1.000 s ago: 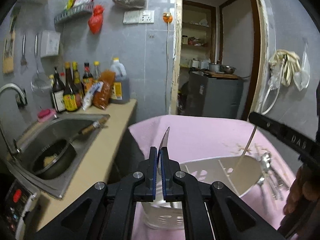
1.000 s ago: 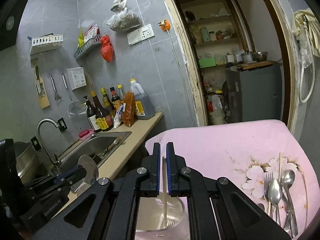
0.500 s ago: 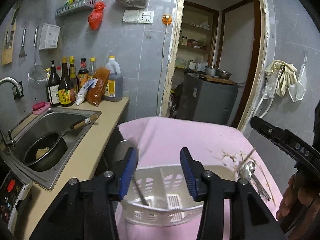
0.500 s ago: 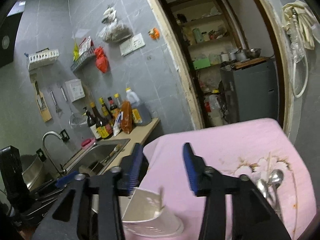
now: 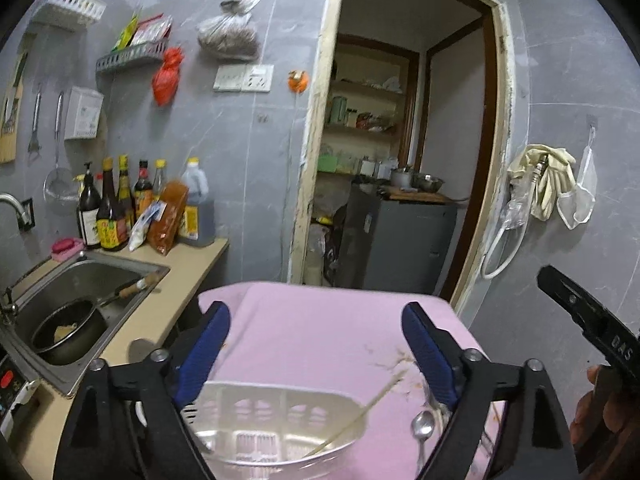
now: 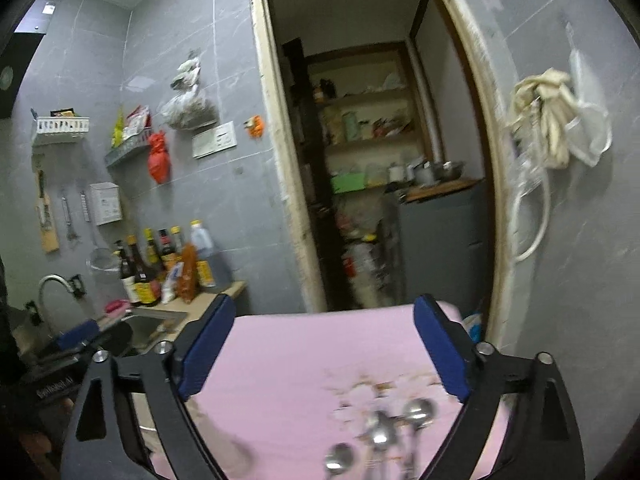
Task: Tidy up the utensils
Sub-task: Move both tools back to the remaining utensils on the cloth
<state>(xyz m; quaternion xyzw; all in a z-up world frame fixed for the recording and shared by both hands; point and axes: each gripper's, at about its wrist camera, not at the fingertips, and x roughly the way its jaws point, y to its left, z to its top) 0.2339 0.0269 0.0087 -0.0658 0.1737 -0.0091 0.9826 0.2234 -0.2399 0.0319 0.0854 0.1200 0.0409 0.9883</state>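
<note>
Two black, angular plastic grippers, left (image 5: 316, 350) and right (image 6: 324, 350), each with blue rubber-faced finger pads (image 5: 202, 354) and silver screws at the linkage joints. White "DAS" lettering on the right gripper's body, seen beside a bare hand (image 5: 596, 412).

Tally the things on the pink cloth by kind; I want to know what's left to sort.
Spoons: 3
Basket: 1
Thin stick leaning in the basket: 1
Total: 5
Anything else is too blurred to count.
</note>
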